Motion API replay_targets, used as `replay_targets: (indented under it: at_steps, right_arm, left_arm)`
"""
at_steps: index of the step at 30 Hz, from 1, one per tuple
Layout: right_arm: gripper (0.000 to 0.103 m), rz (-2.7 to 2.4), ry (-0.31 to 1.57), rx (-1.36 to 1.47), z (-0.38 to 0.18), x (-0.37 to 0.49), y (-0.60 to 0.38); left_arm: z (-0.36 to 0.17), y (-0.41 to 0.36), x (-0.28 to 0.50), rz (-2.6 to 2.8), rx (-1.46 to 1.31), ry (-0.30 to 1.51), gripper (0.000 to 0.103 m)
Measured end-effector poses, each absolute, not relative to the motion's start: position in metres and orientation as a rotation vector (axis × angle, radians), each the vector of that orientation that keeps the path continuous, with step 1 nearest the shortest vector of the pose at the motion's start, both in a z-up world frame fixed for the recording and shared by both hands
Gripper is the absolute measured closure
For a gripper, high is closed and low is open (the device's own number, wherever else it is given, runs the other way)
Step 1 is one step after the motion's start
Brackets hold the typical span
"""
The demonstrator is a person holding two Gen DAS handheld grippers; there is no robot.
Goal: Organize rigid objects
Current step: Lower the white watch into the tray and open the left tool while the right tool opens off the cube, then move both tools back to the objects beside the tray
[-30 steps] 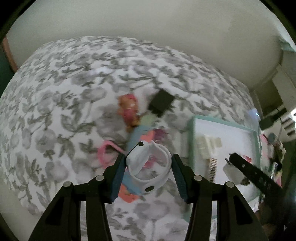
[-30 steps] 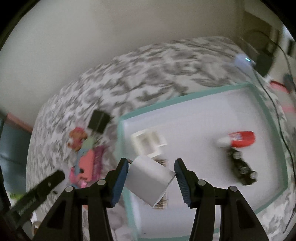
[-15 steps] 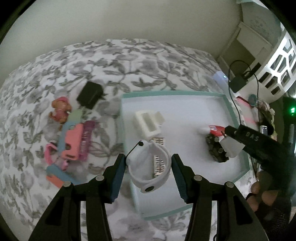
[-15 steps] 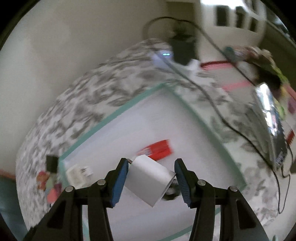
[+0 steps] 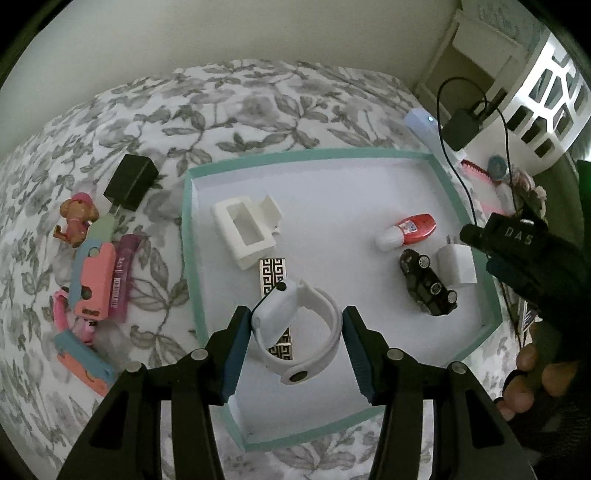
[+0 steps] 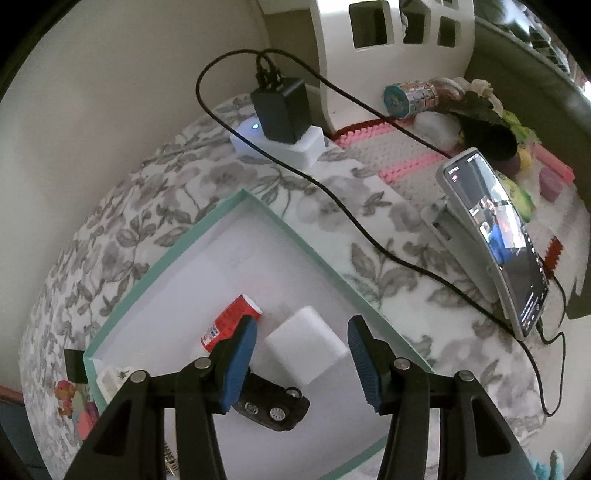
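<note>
Fingers of the left gripper pinch a white rubber smartwatch above the shallow teal-rimmed white tray. The right gripper stands spread around a white cube charger resting in that tray, on a grey floral bedspread beside a cream wall.

Propped phone, perhaps charging.

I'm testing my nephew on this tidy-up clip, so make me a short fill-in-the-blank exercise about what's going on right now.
1. The left gripper holds a white ____ above the teal tray.
2. The white charger lies between the right gripper's ____ fingers.
3. The black toy car lies ____ the tray.
4. The black charger lies ____ the tray.

Missing words: watch; open; inside; outside
</note>
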State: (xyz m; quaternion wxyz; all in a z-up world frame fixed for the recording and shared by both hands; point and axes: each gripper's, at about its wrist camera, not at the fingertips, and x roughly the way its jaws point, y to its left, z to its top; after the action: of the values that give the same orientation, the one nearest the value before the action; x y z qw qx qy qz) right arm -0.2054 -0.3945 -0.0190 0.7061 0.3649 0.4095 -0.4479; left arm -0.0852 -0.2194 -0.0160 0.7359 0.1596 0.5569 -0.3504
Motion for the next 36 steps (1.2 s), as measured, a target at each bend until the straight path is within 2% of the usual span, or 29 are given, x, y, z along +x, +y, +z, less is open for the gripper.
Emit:
replay_targets:
  at_steps: [9,12,21,24,26,27,30,32,36]
  right_arm:
    - [0.049,-0.973,0.939,0.818,-0.026,-0.201,-0.392]
    - [0.048,-0.968,0.951,0.813,-0.027,-0.199,-0.391]
    - [0.048,-0.954,0.971,0.798,-0.029,-0.196,-0.390]
    - [0.039,-0.951,0.980,0.793,-0.031,-0.194,-0.390]
    - [0.031,-0.946,0.986,0.796,-0.032,-0.193,-0.390]
    - [0.031,-0.947,0.990,0.791,-0.033,-0.193,-0.389]
    - [0.027,-0.943,0.998,0.781,-0.034,-0.191,-0.388]
    - [0.019,-0.935,0.996,0.775,-0.035,-0.190,-0.387]
    - [0.018,-0.919,0.998,0.742,-0.034,-0.184,-0.383]
  left_arm:
    - [-0.017,-0.221,-0.084,-0.777,0.346,1.221,0.050]
    - [-0.017,-0.222,-0.086,-0.776,0.354,1.218,0.039]
    - [-0.017,-0.215,-0.078,-0.741,0.331,1.234,0.035]
    - [-0.016,-0.210,-0.073,-0.708,0.321,1.235,0.034]
    - [-0.017,-0.207,-0.068,-0.681,0.311,1.239,0.017]
    - [-0.017,-0.204,-0.065,-0.663,0.301,1.241,0.014]
    - [-0.017,-0.198,-0.058,-0.633,0.281,1.247,0.014]
    - [-0.017,-0.194,-0.054,-0.607,0.270,1.249,0.014]
    - [-0.016,-0.184,-0.042,-0.550,0.250,1.249,0.014]
